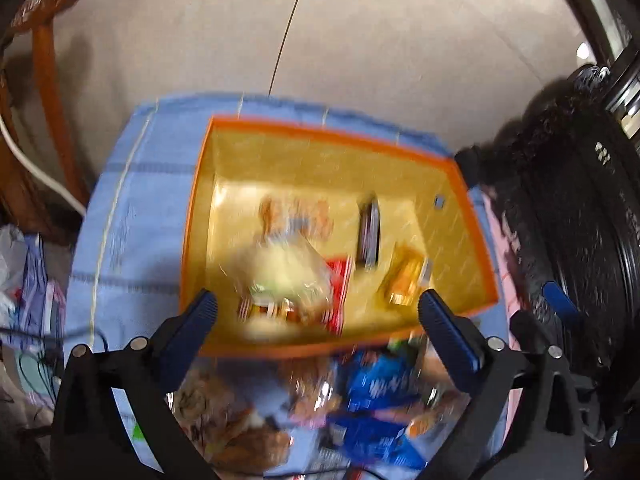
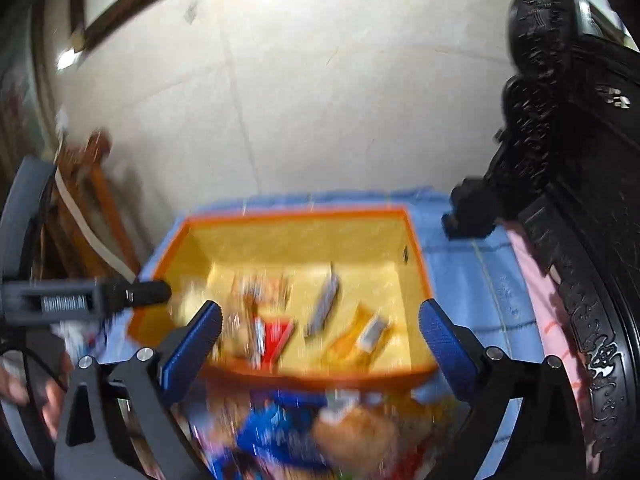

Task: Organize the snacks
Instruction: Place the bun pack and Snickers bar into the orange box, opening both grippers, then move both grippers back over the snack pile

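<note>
The orange box (image 1: 460,168) stands open-topped with bare yellow floor along its far wall, while snack packets (image 1: 288,276) crowd its near side, loose packets (image 1: 376,400) heap the counter (image 1: 128,216) before it, and dark carved furniture (image 2: 568,240) hems the right.

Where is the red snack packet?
In both views the red packet lies inside the orange box, near its front wall, beside the clear bag.

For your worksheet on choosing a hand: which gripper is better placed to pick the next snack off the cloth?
Probably the left gripper: open, empty, with the blue packet directly beneath.
</note>
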Tool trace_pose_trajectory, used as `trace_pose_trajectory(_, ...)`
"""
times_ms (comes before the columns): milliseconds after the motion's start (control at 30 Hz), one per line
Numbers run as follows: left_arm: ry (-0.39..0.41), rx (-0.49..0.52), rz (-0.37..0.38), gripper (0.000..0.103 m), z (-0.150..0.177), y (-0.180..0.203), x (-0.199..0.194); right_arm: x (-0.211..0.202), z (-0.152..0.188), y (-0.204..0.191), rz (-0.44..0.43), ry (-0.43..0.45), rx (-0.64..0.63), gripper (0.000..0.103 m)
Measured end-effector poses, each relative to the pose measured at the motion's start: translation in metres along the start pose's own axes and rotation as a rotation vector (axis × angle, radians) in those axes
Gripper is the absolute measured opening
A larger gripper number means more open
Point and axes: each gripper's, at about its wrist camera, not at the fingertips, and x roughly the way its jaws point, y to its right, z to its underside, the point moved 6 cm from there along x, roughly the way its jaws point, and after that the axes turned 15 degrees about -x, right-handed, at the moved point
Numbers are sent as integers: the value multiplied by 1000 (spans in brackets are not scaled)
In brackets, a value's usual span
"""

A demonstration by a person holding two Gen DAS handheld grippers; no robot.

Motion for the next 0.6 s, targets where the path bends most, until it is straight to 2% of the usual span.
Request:
trace_pose_trajectory(167,-89,-31,-7,99,50,-35,0,-16,50,-31,-44,-57,-100,99)
trace_pose_trajectory(333,-209,-76,-58,99,108,-80,-4,-33,89,-57,-106,-102,-107,99)
trace_pose_trajectory(600,-277,-120,-165,99,167,-137,-8,-47,130,-88,-174,-186,-72,99)
